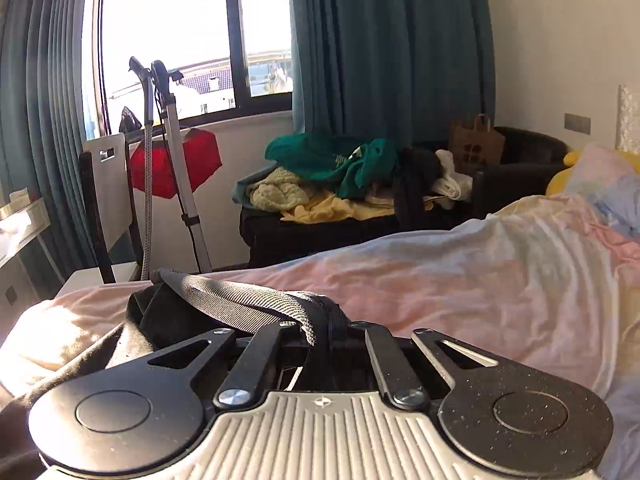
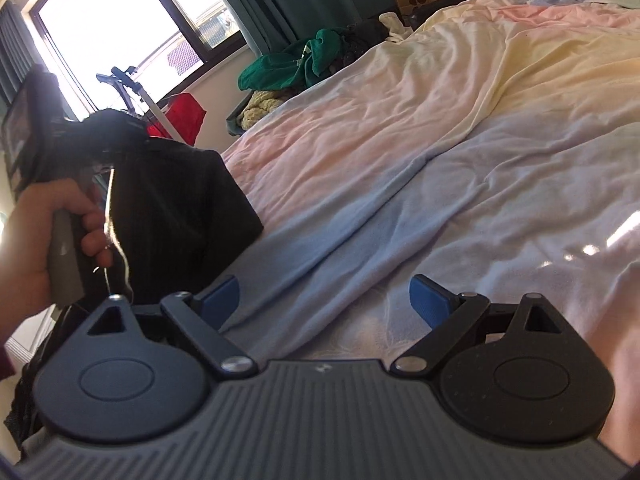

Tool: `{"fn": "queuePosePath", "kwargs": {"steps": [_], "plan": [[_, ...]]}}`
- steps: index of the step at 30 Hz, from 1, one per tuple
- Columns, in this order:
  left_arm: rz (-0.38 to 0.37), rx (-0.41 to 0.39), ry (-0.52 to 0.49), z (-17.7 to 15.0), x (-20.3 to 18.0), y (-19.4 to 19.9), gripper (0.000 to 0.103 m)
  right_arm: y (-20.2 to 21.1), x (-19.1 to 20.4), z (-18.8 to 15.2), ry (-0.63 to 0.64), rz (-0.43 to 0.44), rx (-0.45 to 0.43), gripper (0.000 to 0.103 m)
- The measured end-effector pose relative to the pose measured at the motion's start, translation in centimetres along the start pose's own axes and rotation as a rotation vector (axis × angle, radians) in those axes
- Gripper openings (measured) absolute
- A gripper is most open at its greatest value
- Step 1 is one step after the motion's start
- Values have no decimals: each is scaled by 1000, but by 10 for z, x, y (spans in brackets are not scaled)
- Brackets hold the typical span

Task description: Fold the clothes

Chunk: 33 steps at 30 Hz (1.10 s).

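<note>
Two hand-held grippers are working over a bed (image 2: 440, 128) that is wearing a rumpled pastel cover of pink, yellow and blue. Left gripper (image 1: 320, 330): its jaws are standing closed on a dark garment (image 1: 188, 312), pinching a ribbed grey band of it together with a bunched black fold. Seen from the left wrist, the cloth is trailing away to the left over the near edge of the bed. Seen from the right wrist, the same dark garment (image 2: 180, 200) is hanging from the left gripper (image 2: 116, 136) as a raised, draped mass at the left side of the bed, its lower edge lying at or just above the blue part of the cover; contact there cannot be told. A hand (image 2: 44, 240) is wrapping around the grey handle of that tool. Right gripper (image 2: 324, 300): its blue-padded fingers (image 2: 428, 300) are standing wide apart with only bedcover showing between them, nothing being held. Beyond the bed, a loose heap of clothes (image 1: 332, 176), green on top and yellow beneath, is lying on dark furniture beside a brown paper bag (image 1: 476, 142). Teal curtains (image 1: 392, 48) are hanging beside a bright window (image 1: 168, 32).
</note>
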<state>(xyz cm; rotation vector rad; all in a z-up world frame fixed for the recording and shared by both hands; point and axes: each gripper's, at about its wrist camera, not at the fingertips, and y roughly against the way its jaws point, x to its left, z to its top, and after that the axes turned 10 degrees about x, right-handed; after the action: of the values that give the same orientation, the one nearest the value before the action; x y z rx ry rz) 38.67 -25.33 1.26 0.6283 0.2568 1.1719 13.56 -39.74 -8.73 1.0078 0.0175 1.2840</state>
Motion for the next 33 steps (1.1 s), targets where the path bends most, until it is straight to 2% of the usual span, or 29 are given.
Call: {"fn": "queuePosePath", "kwargs": {"steps": [3, 5, 9, 12, 15, 18, 21, 22, 26, 30, 33], "plan": [[-46, -55, -47, -13, 3, 63, 4, 9, 0, 1, 10, -28, -8, 93], [-91, -68, -74, -34, 1, 107, 4, 17, -1, 2, 8, -30, -15, 93], [-176, -64, -133, -106, -5, 190, 4, 38, -3, 2, 6, -30, -47, 93], [-212, -35, -162, -169, -9, 227, 4, 48, -1, -1, 3, -13, -47, 93], [-219, 18, -127, -229, -8, 242, 5, 57, 7, -7, 26, 34, -46, 93], [-250, 67, 21, -274, 9, 242, 6, 62, 20, -16, 69, 106, -40, 93], [-304, 83, 223, -293, 36, 242, 6, 62, 34, -27, 144, 152, -37, 93], [-306, 74, 240, -291, 41, 242, 6, 61, 38, -31, 164, 159, -34, 93], [-319, 58, 268, -282, 53, 241, 6, 54, 52, -36, 212, 211, -33, 93], [-307, 41, 228, -283, 53, 239, 8, 49, 64, -40, 241, 267, -13, 78], [-327, 46, 231, -279, 58, 234, 8, 42, 80, -41, 281, 271, 18, 72]]}}
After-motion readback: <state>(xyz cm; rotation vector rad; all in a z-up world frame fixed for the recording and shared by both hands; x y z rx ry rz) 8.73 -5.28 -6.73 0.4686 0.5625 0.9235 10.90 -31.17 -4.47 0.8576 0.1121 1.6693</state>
